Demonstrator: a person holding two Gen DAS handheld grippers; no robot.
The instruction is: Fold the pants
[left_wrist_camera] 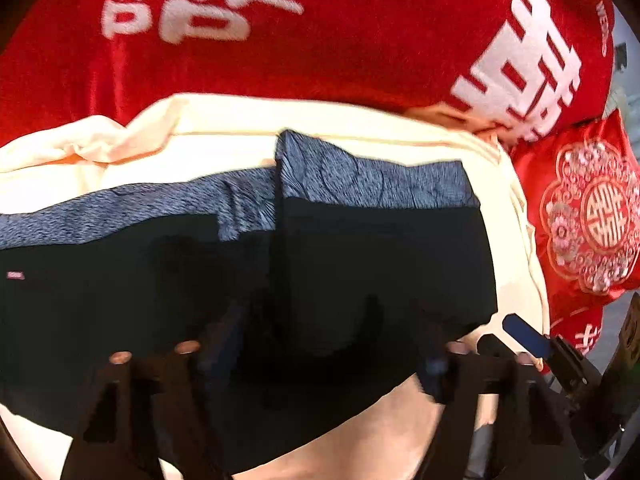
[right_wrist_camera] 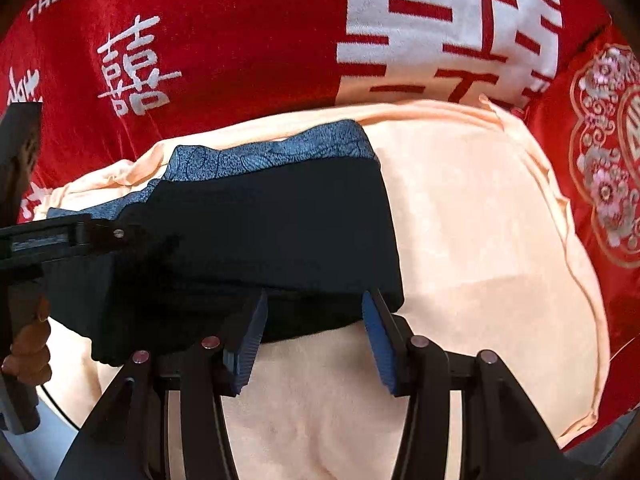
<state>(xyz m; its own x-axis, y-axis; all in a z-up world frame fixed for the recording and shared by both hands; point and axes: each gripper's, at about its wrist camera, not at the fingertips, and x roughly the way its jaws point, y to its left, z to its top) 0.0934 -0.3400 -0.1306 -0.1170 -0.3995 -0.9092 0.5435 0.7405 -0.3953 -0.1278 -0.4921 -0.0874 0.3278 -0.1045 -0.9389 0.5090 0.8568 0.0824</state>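
The pants (left_wrist_camera: 360, 264) are black with a blue-grey patterned lining band, folded into a thick stack on a cream cloth (left_wrist_camera: 224, 120). In the right wrist view the pants (right_wrist_camera: 280, 228) lie just beyond my right gripper (right_wrist_camera: 314, 340), whose blue pads (right_wrist_camera: 250, 344) stand wide apart and empty at the stack's near edge. My left gripper (left_wrist_camera: 320, 356) is over the black fabric; its fingers are dark and blurred against it, and they stand wide apart. The left gripper also shows in the right wrist view (right_wrist_camera: 60, 240), at the stack's left side.
A red blanket (right_wrist_camera: 240, 60) with white characters covers the surface beyond the cream cloth (right_wrist_camera: 480, 240). A red embroidered cushion (left_wrist_camera: 592, 216) lies at the right. The right gripper's blue pad (left_wrist_camera: 524, 334) shows at the lower right of the left wrist view.
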